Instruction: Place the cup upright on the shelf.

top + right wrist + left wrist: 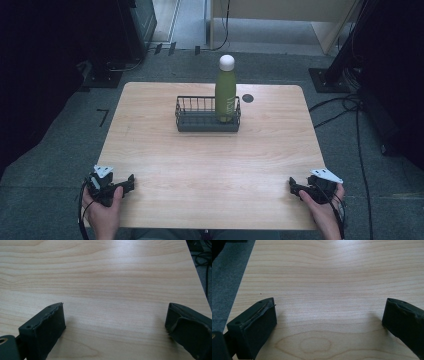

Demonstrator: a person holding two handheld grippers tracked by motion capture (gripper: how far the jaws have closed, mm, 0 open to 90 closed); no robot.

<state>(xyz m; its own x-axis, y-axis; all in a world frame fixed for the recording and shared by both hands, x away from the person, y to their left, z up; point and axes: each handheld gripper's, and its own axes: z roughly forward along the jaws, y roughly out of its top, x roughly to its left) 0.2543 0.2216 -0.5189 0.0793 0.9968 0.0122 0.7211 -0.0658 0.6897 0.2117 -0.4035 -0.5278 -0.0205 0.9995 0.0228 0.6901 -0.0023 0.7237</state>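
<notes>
A green bottle (225,92) with a white cap stands upright in the right end of a dark wire basket (200,121) at the far middle of the wooden table (210,165). My left gripper (131,181) rests at the near left corner, held by a hand, far from the basket. Its jaws stand wide apart over bare wood, seen again as my left gripper (329,312). My right gripper (291,185) sits at the near right corner in the other hand. In the right gripper view my right gripper (115,315) is open with nothing between the jaws.
A small dark round hole (247,98) lies in the tabletop just right of the basket. Cables (345,107) trail on the floor to the right, with stands and dark equipment around the table's far side.
</notes>
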